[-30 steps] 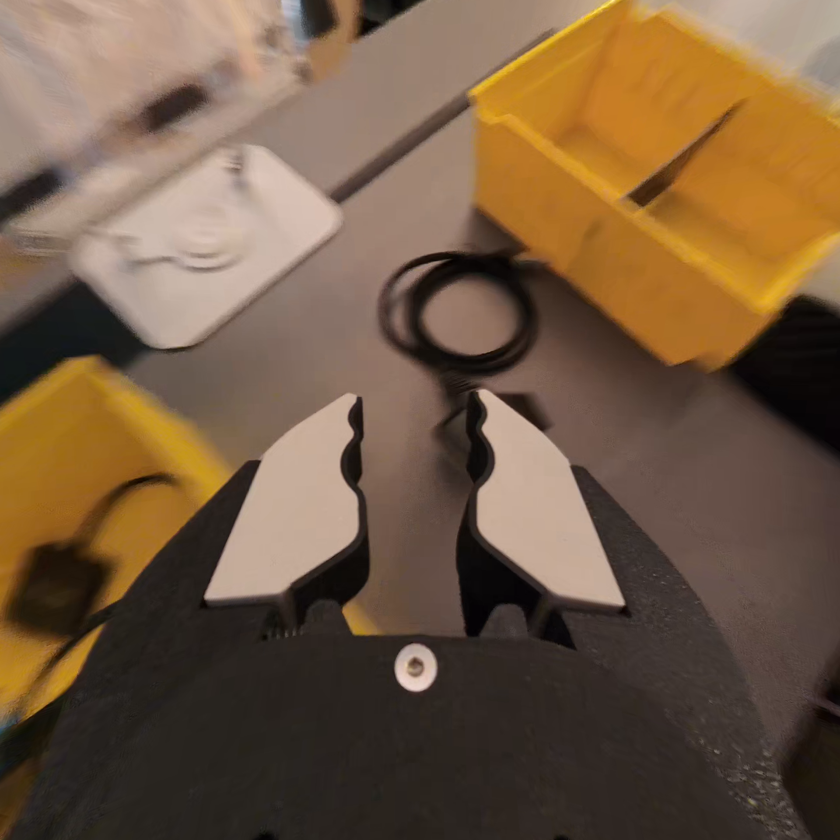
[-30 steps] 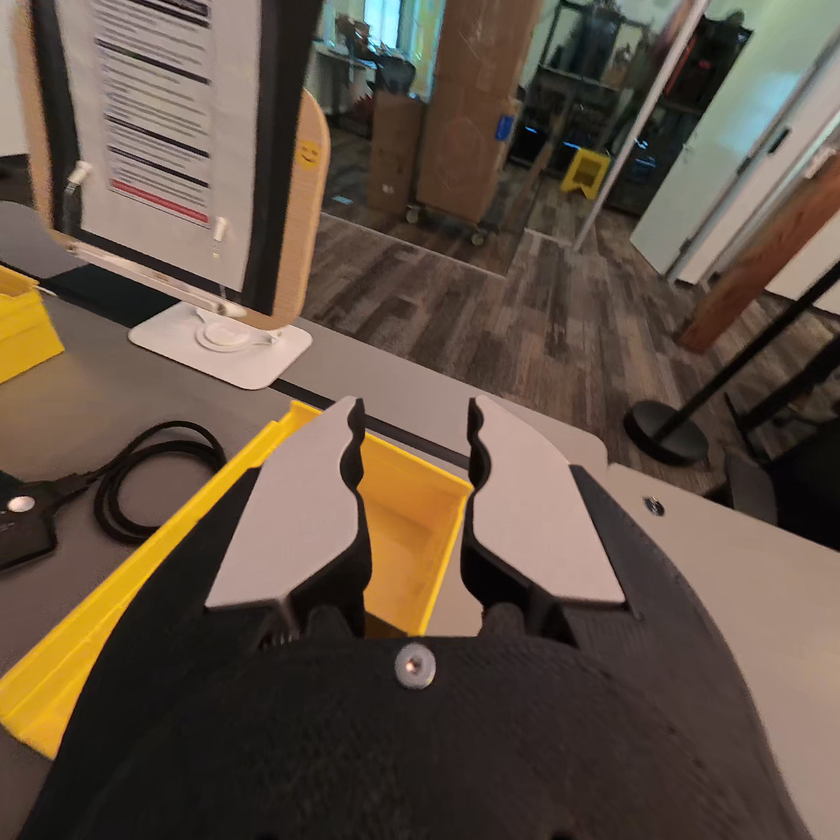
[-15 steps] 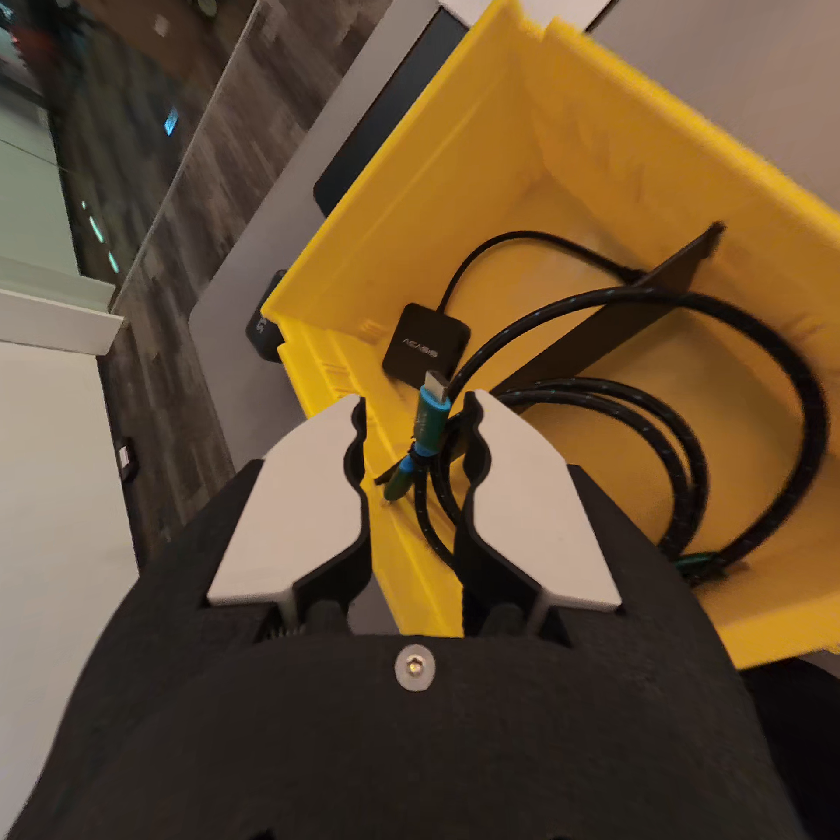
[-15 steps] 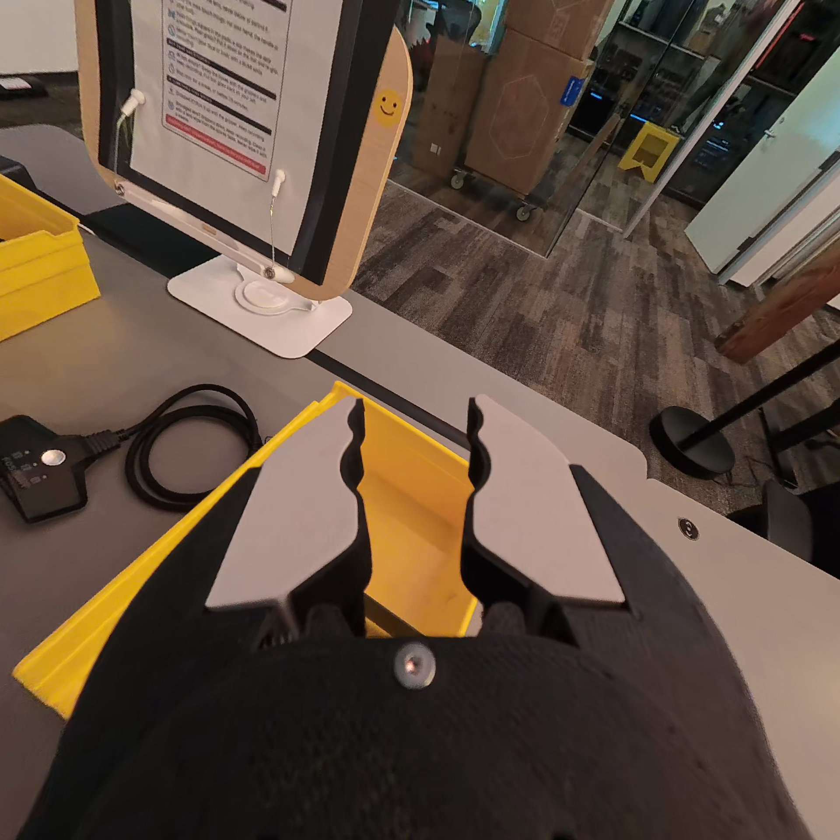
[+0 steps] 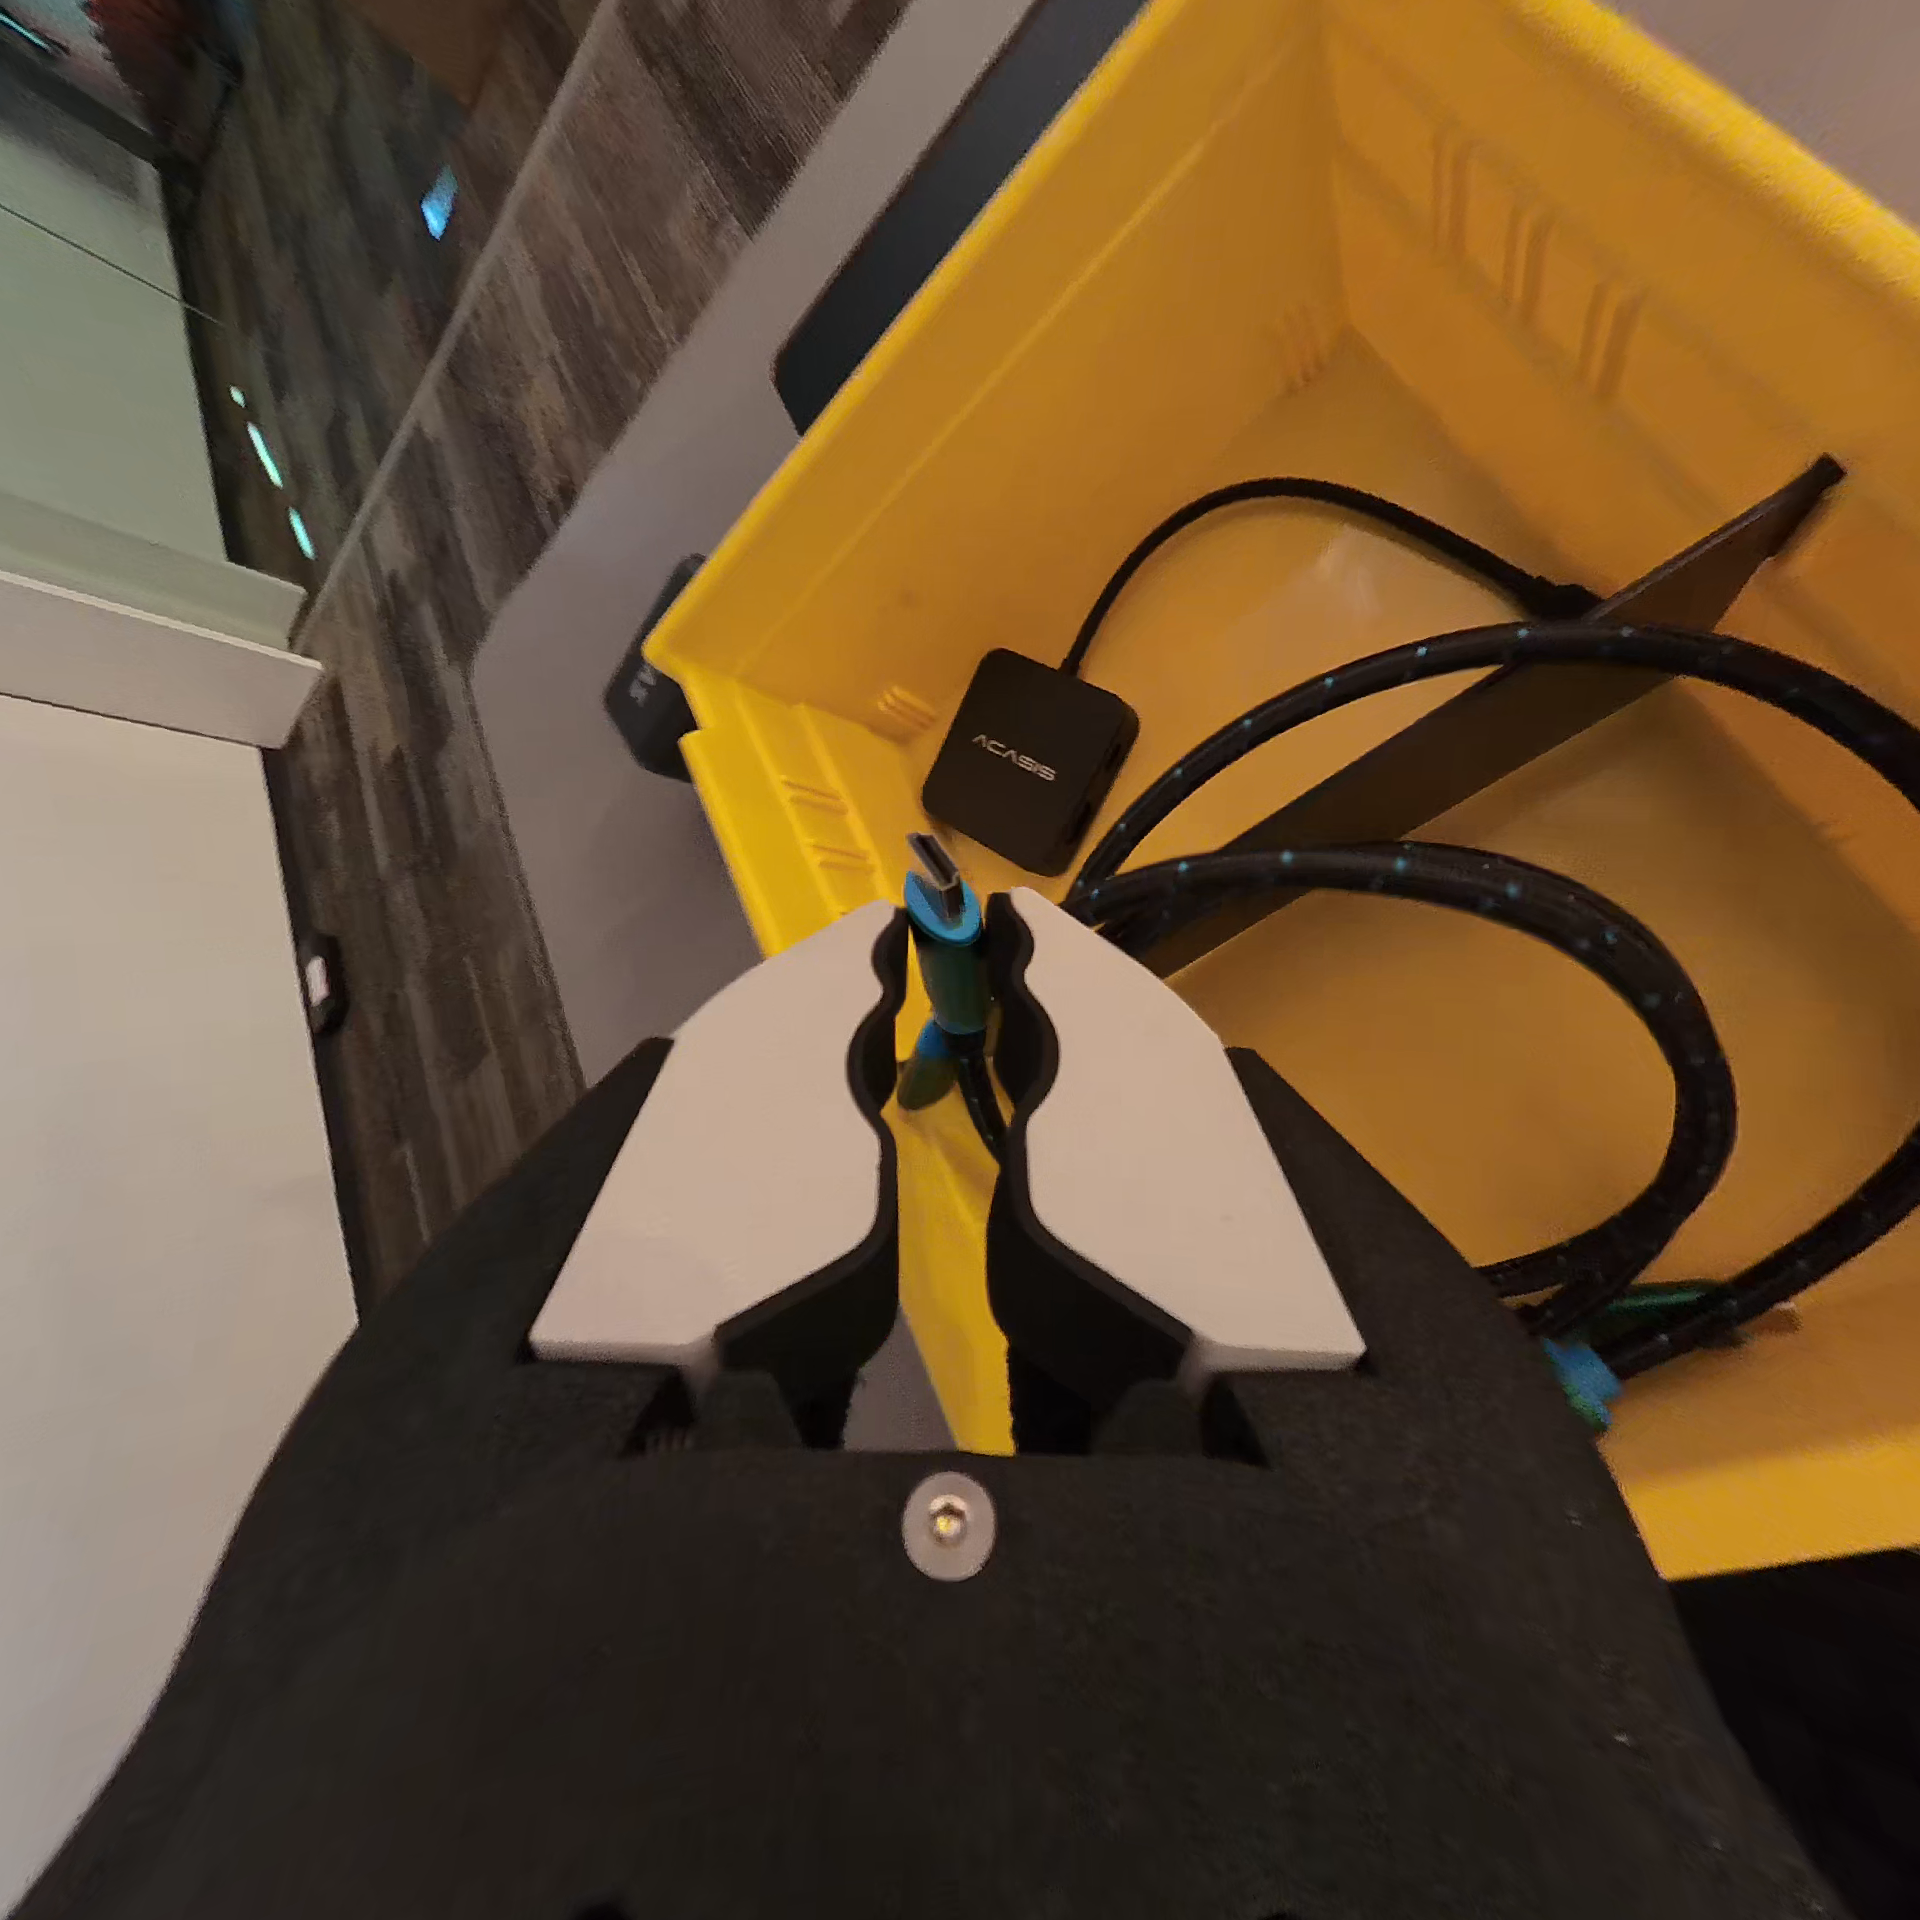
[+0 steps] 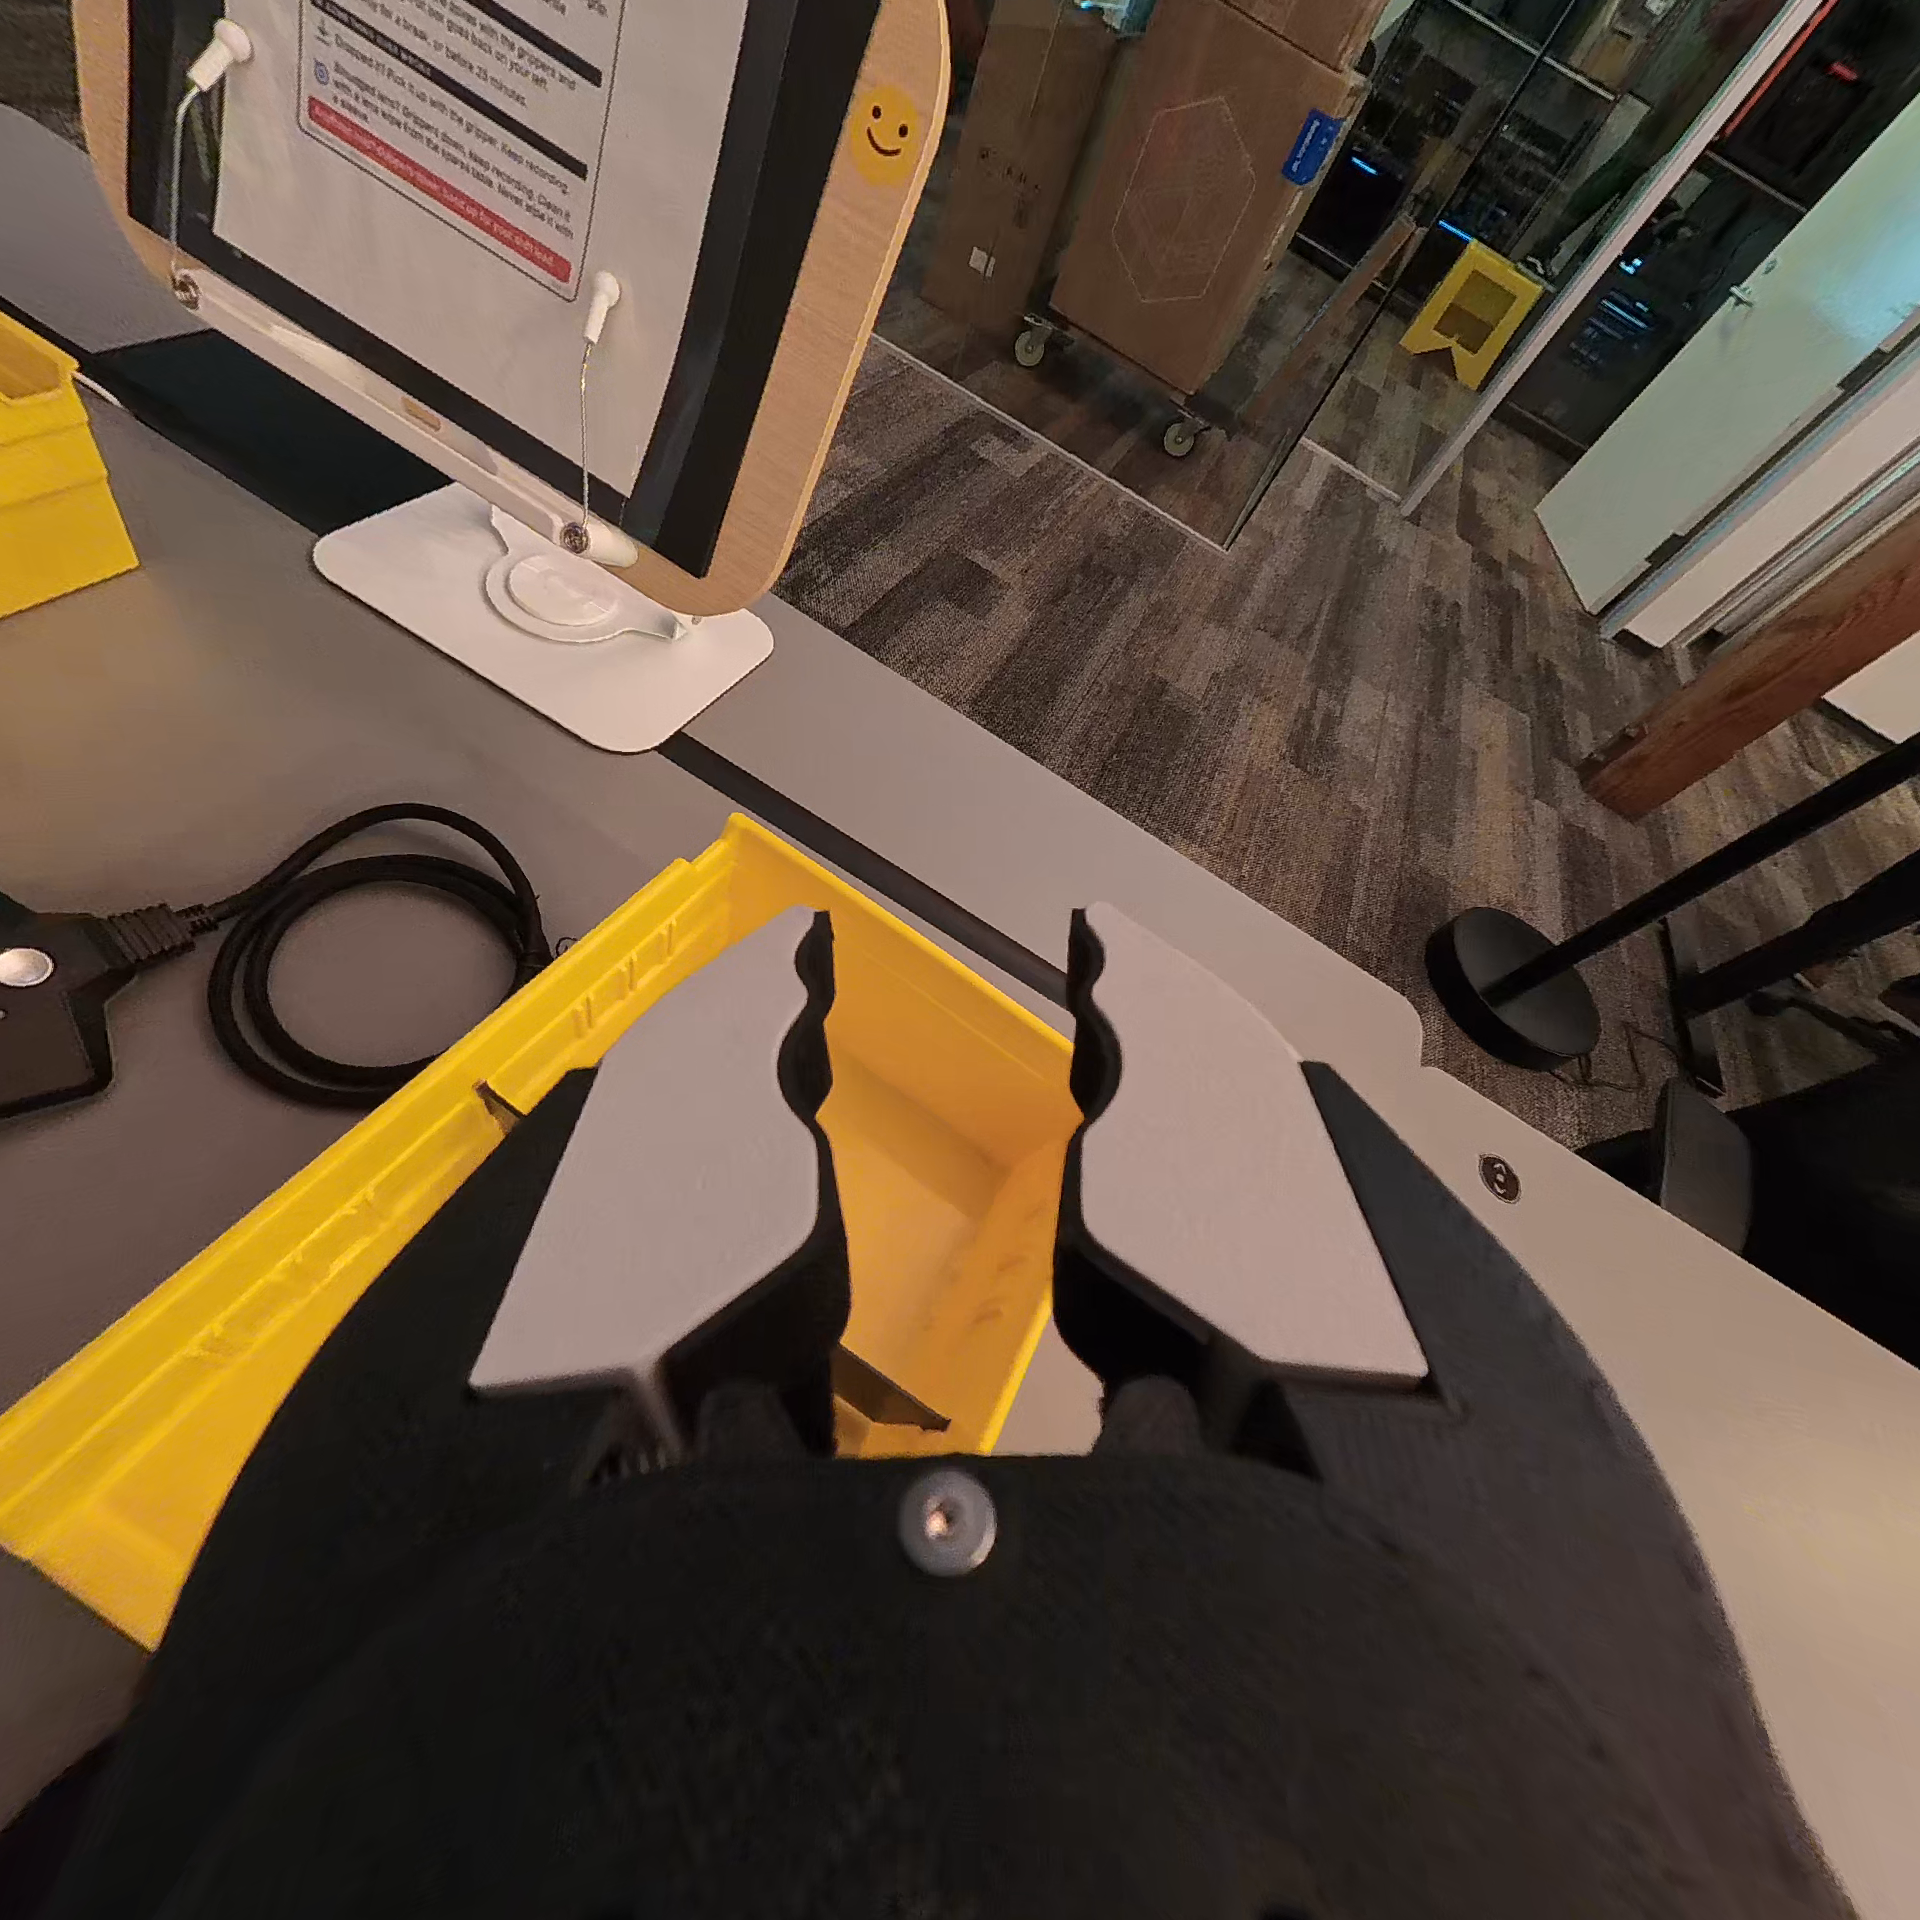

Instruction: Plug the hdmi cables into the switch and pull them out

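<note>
Left gripper (image 5: 943, 920): closing narrowly on a blue plug (image 5: 941, 961), the fingers (image 5: 790, 1122) pinching its shell from both sides; the metal tip is sticking out past the fingertips.
Cable (image 5: 1621, 935): black braid with blue flecks, running from the plug and looping inside the left bin (image 5: 1143, 270); part of it is crossing over the black divider (image 5: 1507, 748).
Second plug (image 5: 1579, 1377): blue and green, lying at the near wall of the left bin, blurred.
Hub (image 5: 1029, 758): small black square box with a thin black lead, lying flat on the left bin's floor just beyond the held plug, not touching it.
Left bin: yellow, sitting at the table (image 5: 623, 540) edge, with dark patterned floor (image 5: 343, 727) showing beyond.
Right gripper (image 6: 948, 925): holding wide apart, nothing between the fingers (image 6: 675, 1164), hanging over the right bin (image 6: 343, 1195).
Right bin: yellow, resting on the table; only bare floor is showing between the fingers.
Switch (image 6: 42, 1013): black box with a round silver button, lying on the table left of the right bin, cut off by the picture's edge.
Switch lead (image 6: 364, 935): black, coiling on the table between the switch and the right bin.
Stand (image 6: 540, 613): white base carrying a wood-edged board with a printed sheet, standing at the table's far side.
Third bin (image 6: 52, 488): yellow, only a corner showing at far left.
</note>
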`<move>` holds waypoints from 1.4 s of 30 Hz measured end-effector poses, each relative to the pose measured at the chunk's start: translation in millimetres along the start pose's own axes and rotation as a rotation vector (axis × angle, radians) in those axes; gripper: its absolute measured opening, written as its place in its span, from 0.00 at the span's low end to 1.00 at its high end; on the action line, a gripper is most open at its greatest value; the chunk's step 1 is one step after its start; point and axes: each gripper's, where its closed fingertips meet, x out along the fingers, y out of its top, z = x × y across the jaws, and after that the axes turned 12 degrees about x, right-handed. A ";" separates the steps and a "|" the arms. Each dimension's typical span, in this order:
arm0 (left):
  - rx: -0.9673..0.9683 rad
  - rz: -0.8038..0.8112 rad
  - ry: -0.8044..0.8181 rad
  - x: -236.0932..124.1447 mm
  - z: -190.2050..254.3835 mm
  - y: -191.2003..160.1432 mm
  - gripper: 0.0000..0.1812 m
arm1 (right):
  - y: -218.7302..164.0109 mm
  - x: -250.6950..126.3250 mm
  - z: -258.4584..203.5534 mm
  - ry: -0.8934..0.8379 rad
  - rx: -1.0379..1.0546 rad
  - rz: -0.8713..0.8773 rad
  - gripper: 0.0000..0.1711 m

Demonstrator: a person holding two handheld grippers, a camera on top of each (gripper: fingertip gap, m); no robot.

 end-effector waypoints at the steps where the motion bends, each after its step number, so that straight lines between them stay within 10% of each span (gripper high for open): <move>1: 0.000 0.019 0.021 -8.8 -4.3 1.1 0.07 | 0.2 -0.5 0.7 0.001 0.000 0.002 0.26; 10: -0.018 0.513 0.031 -142.3 -13.0 82.9 0.06 | 30.2 -4.3 -31.8 0.095 -0.030 0.148 0.26; 22: 0.085 1.143 -0.495 -280.5 131.6 225.2 0.06 | 33.6 -65.8 -296.7 1.100 -0.330 0.493 0.42; 28: 0.137 1.212 -0.570 -300.5 162.7 239.0 0.06 | 31.1 -80.1 -312.4 1.399 -0.119 0.455 0.35; 42: 0.099 1.178 -0.659 -293.2 170.7 231.0 0.06 | 19.0 -93.8 -330.2 1.287 -0.383 0.584 0.12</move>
